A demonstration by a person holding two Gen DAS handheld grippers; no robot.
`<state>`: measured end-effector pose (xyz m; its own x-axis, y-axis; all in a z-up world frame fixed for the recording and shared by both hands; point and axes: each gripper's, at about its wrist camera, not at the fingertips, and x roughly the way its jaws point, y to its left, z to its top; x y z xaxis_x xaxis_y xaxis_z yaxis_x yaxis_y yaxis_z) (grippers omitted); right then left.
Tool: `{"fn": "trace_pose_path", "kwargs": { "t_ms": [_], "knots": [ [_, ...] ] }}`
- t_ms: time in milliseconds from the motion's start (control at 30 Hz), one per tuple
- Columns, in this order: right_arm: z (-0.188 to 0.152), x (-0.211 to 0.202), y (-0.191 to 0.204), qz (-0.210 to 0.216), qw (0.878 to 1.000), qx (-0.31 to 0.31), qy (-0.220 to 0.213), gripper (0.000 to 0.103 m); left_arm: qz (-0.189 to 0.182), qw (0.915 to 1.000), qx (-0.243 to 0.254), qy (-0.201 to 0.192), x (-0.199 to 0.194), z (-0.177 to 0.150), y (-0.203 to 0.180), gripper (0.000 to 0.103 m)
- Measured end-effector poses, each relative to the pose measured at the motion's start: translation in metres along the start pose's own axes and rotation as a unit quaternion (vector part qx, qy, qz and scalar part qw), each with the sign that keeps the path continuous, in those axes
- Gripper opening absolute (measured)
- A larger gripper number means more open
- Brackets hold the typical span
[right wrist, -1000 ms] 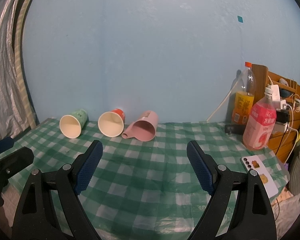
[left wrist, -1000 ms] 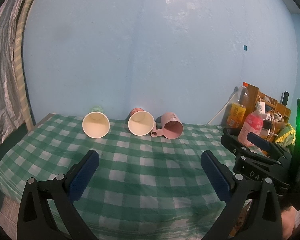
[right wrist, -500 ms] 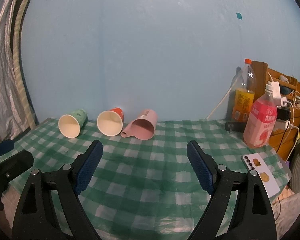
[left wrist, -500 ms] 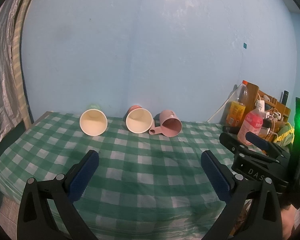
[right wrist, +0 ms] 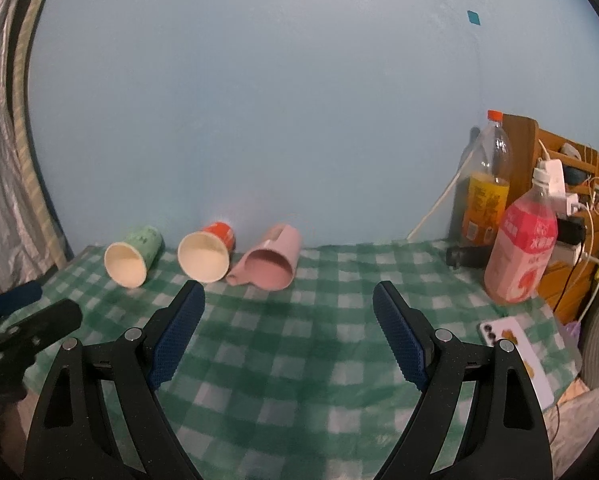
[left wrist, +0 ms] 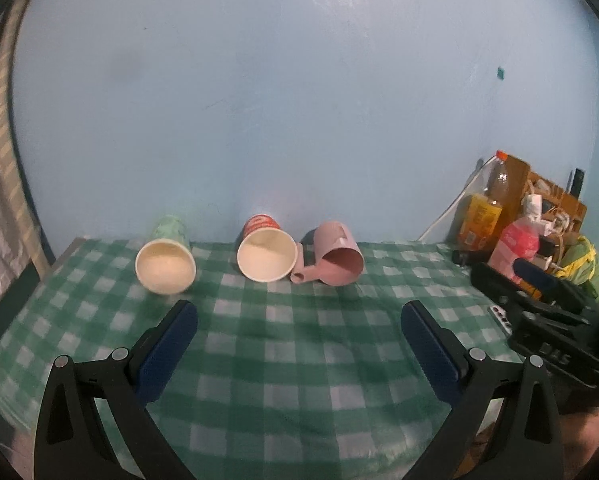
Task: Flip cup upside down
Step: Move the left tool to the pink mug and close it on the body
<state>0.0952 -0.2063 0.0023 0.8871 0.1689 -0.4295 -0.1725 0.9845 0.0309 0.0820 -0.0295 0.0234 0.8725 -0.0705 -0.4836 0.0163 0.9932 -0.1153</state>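
Observation:
Three cups lie on their sides at the back of a green checked tablecloth [left wrist: 283,344], mouths toward me: a green paper cup [left wrist: 165,256] on the left, a red paper cup [left wrist: 266,254] in the middle, a pink plastic mug [left wrist: 335,266] with its handle touching the red cup. They show again in the right wrist view: green cup [right wrist: 129,258], red cup [right wrist: 205,254], pink mug [right wrist: 271,270]. My left gripper [left wrist: 299,340] is open and empty, short of the cups. My right gripper [right wrist: 287,332] is open and empty, in front of the pink mug.
A pink drink bottle [right wrist: 521,248] and an orange drink bottle [right wrist: 487,188] stand at the right by a wooden shelf [right wrist: 555,168] with chargers and cables. A phone [right wrist: 515,356] lies near the right table edge. A blue wall is behind; a curtain [right wrist: 3,160] hangs left.
Both grippers have moved slightly forward toward the cups and tilted a little. The cups have not moved. Both grippers stay open.

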Motion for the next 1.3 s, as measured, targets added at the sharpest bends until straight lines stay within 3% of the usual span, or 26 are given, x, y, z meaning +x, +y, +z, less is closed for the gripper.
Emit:
{"fn": "trace_pose_path", "kwargs": {
  "t_ms": [300, 500, 600, 800, 1000, 1167, 1300],
  "knots": [
    [0.049, 0.030, -0.028, 0.024, 0.999, -0.012, 0.029, 0.086, -0.009, 0.9982, 0.027, 0.053, 0.051, 0.061, -0.018, 0.103],
    [0.080, 0.078, -0.063, 0.067, 0.992, 0.026, 0.099, 0.086, 0.003, 0.9961, 0.040, 0.079, 0.091, 0.088, -0.030, 0.103],
    [0.088, 0.112, -0.085, 0.092, 0.981, 0.077, 0.154, 0.086, 0.000, 0.9937, 0.034, 0.107, 0.123, 0.096, -0.034, 0.103],
    [0.082, 0.187, -0.125, 0.119, 0.943, 0.178, 0.257, 0.086, 0.008, 0.9848, 0.039, 0.169, 0.190, 0.099, -0.054, 0.103],
    [0.069, 0.235, -0.151, 0.126, 0.912, 0.240, 0.307, 0.086, 0.009, 0.9729, 0.033, 0.229, 0.251, 0.097, -0.067, 0.102],
    [0.064, 0.260, -0.160, 0.122, 0.904, 0.244, 0.328, 0.086, 0.008, 0.9612, 0.046, 0.272, 0.282, 0.088, -0.082, 0.102],
    [0.058, 0.270, -0.164, 0.119, 0.901, 0.249, 0.335, 0.086, 0.023, 0.9563, 0.077, 0.281, 0.293, 0.080, -0.099, 0.102]
  ]
}}
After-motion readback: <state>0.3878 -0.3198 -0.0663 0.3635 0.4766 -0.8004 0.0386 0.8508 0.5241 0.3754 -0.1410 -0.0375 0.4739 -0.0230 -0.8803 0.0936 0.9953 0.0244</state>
